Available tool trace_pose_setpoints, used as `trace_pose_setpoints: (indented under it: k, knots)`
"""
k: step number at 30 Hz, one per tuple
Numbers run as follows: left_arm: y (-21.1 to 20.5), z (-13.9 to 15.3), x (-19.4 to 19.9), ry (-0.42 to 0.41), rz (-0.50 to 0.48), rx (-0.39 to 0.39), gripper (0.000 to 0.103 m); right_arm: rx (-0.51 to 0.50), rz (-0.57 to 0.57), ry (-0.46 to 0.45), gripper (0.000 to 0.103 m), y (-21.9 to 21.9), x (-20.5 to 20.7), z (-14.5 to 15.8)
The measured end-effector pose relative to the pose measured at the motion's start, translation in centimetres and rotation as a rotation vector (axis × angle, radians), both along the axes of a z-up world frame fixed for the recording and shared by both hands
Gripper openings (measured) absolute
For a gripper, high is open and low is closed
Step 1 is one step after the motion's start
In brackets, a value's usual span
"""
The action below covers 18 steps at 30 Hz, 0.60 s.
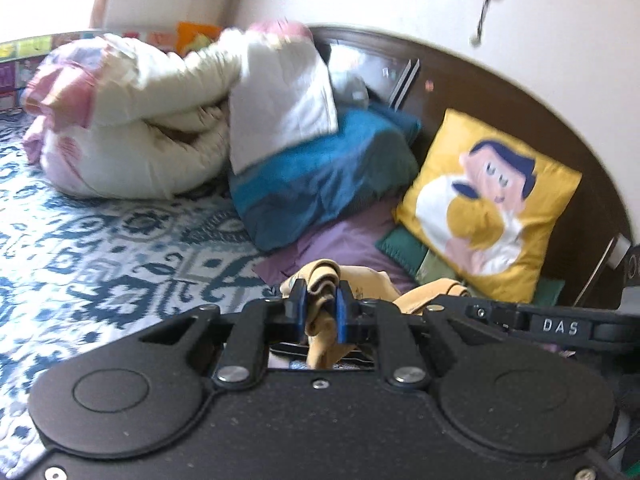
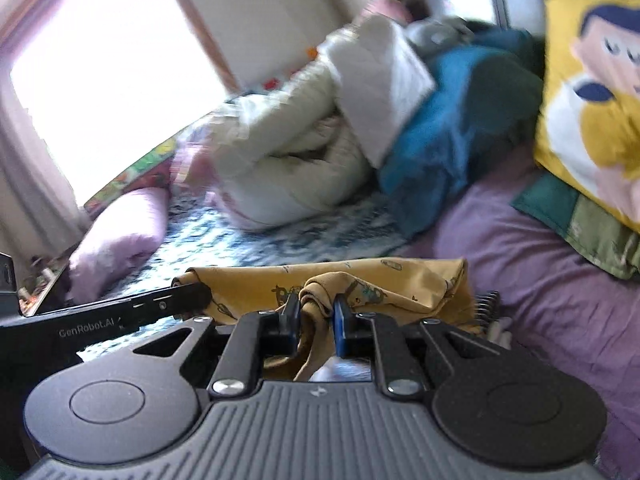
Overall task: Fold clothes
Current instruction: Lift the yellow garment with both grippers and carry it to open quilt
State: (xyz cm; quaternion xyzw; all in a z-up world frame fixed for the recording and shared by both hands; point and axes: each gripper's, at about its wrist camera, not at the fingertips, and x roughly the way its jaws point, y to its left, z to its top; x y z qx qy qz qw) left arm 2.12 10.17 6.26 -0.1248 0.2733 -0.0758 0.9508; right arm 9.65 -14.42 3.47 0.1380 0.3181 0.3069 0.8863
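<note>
Both grippers have hold of the mustard-yellow printed cotton garment (image 2: 328, 280) now. The left gripper (image 1: 322, 306), low in the centre of its frame, has its fingers clamped on a bunched fold, and the right gripper (image 2: 316, 316) pinches another bunch the same way. The cloth spans between them in the lower middle of the right view, held above the blue-and-white patterned bedspread (image 1: 100, 248), with a tail hanging down behind the fingers.

Here is the worry: each grip is on a crumpled wad, not a clean edge, so layers may slide out as the cloth takes tension, I reckon. If one corner slips, the garment drops skewed and the fold goes crooked. The two tools sit close together too, the left one's black arm showing at the left edge of the right view, so a knock is possible. And the hanging tail could snag the purple sheet (image 2: 540, 260) at lower right, or drag across the teal blanket (image 1: 320, 176).
</note>
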Motion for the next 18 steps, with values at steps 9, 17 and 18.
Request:
trace_pose_setpoints:
  k: [9, 17, 18]
  knots:
    - [3.8, 8.0, -10.9, -0.106, 0.064, 0.005, 0.012, 0.020, 0.089, -0.125, 0.018, 4.1, -9.0, 8.3]
    - [9.3, 11.2, -20.6, -0.118, 0.159, 0.065, 0.012, 0.058, 0.219, -0.138, 0.018, 9.3, -15.6, 11.8]
    - [10.0, 11.3, -21.8, -0.115, 0.171, 0.076, 0.012, 0.054, 0.238, -0.135, 0.018, 10.3, -16.5, 11.9]
